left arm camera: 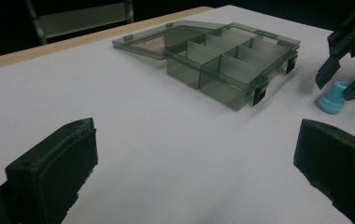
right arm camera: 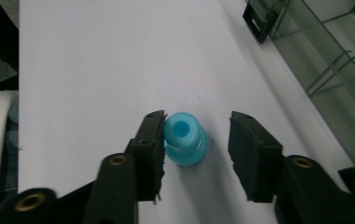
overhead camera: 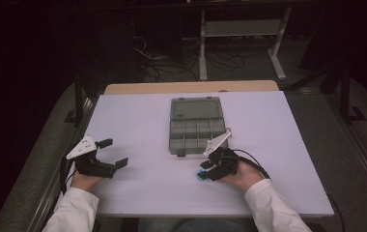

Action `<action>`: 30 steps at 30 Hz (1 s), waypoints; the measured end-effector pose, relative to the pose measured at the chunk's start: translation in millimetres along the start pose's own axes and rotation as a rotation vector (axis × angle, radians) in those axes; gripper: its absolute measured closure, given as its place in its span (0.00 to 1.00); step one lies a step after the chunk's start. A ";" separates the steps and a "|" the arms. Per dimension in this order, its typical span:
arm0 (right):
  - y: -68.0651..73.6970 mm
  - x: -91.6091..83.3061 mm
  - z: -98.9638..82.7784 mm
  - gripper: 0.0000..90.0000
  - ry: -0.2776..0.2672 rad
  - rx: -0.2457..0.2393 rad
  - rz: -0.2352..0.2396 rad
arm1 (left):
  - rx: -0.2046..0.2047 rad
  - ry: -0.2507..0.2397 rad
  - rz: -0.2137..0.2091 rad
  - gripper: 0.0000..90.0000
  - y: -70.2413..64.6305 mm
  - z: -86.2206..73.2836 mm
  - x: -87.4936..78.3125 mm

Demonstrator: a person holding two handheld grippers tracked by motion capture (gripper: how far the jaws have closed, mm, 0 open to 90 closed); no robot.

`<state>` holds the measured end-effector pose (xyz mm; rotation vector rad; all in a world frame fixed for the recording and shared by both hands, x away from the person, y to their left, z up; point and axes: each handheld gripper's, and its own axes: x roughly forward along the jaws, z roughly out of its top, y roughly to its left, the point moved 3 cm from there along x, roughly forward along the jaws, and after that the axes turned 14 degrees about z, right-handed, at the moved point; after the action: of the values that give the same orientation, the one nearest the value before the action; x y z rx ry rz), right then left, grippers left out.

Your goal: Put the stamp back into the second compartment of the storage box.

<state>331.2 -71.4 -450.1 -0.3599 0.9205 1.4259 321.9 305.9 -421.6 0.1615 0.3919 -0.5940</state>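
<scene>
High view, table: we see a white rectangular table top with a pale wooden strip along its far edge.
High view, box: a smoky grey clear plastic compartment box lies at the middle of the table, its lid folded flat on the far side.
High view, left gripper: we find the black two-jaw left gripper near the left edge, held in the left hand, jaws spread wide with nothing between them.
High view, right gripper: the black right gripper sits just near of the box's near right corner, held in the right hand, tips down at a small light blue plastic cap-shaped piece.
Left gripper view, jaws: our two black jaws stand far apart over bare table.
Left gripper view, far right: the blue piece stands upright on the table right of the box, with the right gripper straddling it.
Right gripper view, blue piece: it stands between the parted jaws, touching the left jaw, apart from the right jaw.
Right gripper view, grip: we judge the jaws not yet closed on it.
Right gripper view, box: its corner shows at far right.
</scene>
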 end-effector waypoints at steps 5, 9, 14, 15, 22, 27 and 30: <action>0.1 -2.4 0.7 0.79 -0.010 -0.007 0.009 | 0.001 0.000 0.000 0.00 -0.2 0.0 0.2; 0.5 -4.3 1.1 0.79 -0.012 -0.004 0.015 | -0.001 0.000 0.001 0.00 -0.1 0.1 -0.1; 0.7 -13.3 3.4 0.79 -0.051 0.011 0.008 | -0.001 -0.002 0.001 0.00 -0.3 0.2 0.0; 0.7 -13.3 3.4 0.79 -0.051 0.011 0.008 | -0.001 -0.002 0.001 0.00 -0.3 0.2 0.0; 1.0 -21.1 5.7 0.79 -0.071 0.021 0.010 | 0.004 0.002 0.002 0.00 0.4 0.0 -0.2; 1.2 -26.1 9.1 0.79 -0.082 0.016 0.004 | 0.002 0.001 0.002 0.00 0.4 -0.1 -0.2; 1.0 -31.7 13.9 0.79 -0.091 0.007 -0.004 | 0.002 -0.001 0.000 0.00 0.1 0.0 0.0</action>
<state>338.5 -83.0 -418.3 -0.2886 0.8500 1.4232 321.9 306.0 -421.5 0.1627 0.3905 -0.5947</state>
